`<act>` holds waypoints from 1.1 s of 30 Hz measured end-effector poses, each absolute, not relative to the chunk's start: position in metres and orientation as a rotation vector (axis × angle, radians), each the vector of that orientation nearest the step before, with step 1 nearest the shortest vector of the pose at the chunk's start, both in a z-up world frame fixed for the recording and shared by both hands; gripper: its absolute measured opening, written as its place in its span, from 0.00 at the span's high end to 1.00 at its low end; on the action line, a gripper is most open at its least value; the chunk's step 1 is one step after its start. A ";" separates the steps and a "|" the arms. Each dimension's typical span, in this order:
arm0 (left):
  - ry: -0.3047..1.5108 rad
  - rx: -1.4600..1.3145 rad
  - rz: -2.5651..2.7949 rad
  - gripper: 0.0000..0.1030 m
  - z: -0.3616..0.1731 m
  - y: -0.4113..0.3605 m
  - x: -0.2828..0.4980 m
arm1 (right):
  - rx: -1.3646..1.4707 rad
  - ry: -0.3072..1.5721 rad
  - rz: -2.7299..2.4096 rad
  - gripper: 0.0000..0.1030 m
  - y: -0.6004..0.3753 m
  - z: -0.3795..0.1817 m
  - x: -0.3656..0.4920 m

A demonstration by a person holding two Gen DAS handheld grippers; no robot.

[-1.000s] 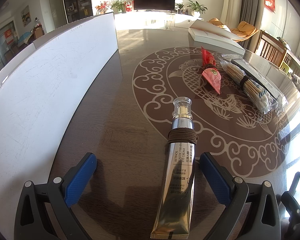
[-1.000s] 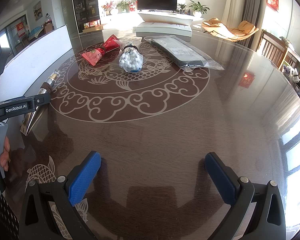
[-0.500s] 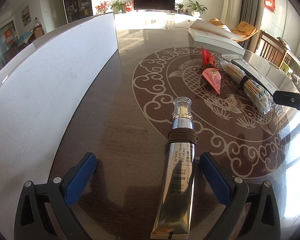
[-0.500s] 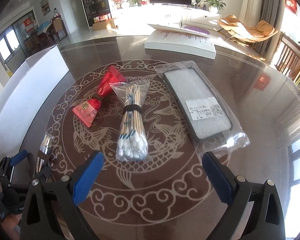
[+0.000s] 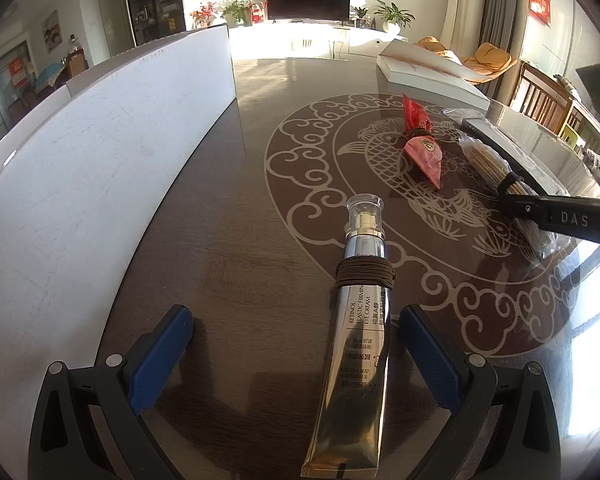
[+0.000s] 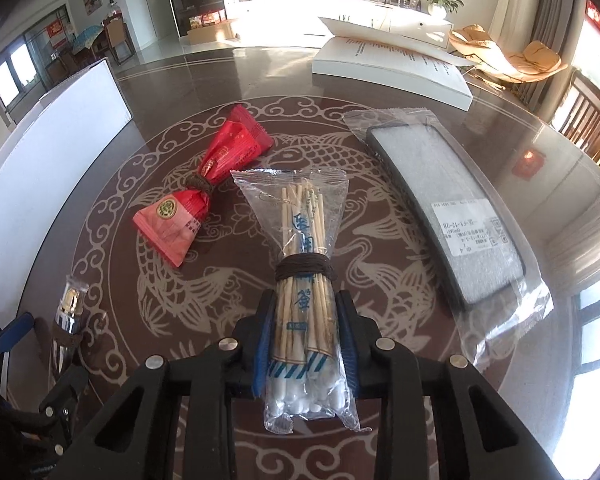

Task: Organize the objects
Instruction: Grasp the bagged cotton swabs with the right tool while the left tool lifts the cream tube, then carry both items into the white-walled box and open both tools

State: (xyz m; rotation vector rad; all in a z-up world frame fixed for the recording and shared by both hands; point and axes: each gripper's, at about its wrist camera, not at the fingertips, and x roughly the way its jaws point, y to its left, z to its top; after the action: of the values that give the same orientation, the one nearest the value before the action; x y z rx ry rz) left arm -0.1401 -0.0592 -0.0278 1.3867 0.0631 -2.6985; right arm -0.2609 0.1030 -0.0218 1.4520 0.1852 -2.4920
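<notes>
The jaws of the right gripper (image 6: 303,334) have just been closing and are now clamped on a clear plastic packet of wooden cotton swabs (image 6: 306,280), which is bound round its middle by a dark brown elastic band (image 6: 305,270); the blue pads are pressed against both sides of the packet just below that band. The jaws of the left gripper (image 5: 294,346) are spread wide, and nothing is pressed by them; a silver tube of eye cream with a clear cap (image 5: 356,320), wound with a brown band of its own, is seen lying flat between the fingers, nearer the right one.

Everything is laid on a round dark brown table with a pale carp-and-cloud pattern (image 6: 228,460). The swab packet is placed over the middle of that pattern. A red foil wrapper tied like a bow (image 6: 204,192) is found just to the left of the packet, and a flat grey pad sealed in a clear bag (image 6: 444,208) to its right. A tall white board (image 5: 100,152) is stood along the table's left edge, and the tube is lain near it. A white open booklet (image 6: 392,64) is rested at the far side of the table.
</notes>
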 end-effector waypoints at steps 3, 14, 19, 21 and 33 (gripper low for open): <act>0.063 1.387 -2.698 0.00 -0.028 -0.059 -0.140 | 1.425 0.204 -2.489 0.71 0.111 -0.022 -0.218; -0.001 1.596 -2.717 0.00 -0.025 -0.062 -0.156 | 1.498 0.199 -2.457 0.57 0.141 -0.021 -0.143; -0.019 1.538 -2.746 0.37 -0.019 -0.063 -0.156 | 1.504 0.275 -2.414 0.68 0.130 -0.020 -0.154; -0.055 1.501 -2.777 0.74 -0.015 -0.060 -0.151 | 1.507 0.268 -2.409 0.72 0.130 -0.016 -0.151; 0.392 1.097 -3.007 0.76 0.078 -0.110 -0.045 | 1.284 0.145 -2.427 0.72 0.108 0.070 -0.133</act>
State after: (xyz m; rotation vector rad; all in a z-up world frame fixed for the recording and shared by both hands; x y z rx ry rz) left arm -0.0449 -0.1100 0.0778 1.0968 0.3920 -3.0074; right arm -0.1331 0.1083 0.0701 1.2836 0.1451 -2.4273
